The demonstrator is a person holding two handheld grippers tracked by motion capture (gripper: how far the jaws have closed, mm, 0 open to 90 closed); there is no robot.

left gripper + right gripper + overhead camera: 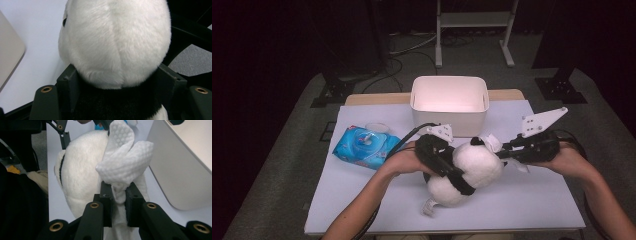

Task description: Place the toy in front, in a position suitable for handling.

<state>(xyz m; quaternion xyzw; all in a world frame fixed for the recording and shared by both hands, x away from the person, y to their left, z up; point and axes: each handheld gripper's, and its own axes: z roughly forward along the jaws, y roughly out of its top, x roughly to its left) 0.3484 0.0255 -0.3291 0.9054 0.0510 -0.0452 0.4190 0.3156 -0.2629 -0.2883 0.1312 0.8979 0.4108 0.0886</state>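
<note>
A plush panda is held just above the middle of the table, slightly toward the near edge, between the two grippers. The left gripper is closed around the black band at the toy's neck; in the left gripper view the jaws are seen pressed into the dark fur on either side, with the white head bulging above them. The right gripper is clamped on a crumpled white wipe, and the wipe is pressed against the panda's head from the right side. In the right gripper view the wad is pinched tightly between the two jaws, its loose folds spreading above them and touching the white fur.

A white bin stands at the far side of the table, just behind the toy; its near wall is close to the wipe and the right gripper, so little room is left there. A blue pack of wipes lies to the left, near the left hand and close to the left edge of the table. Bare table surface is seen in front of the panda up to the near edge, and to the right of the right hand.
</note>
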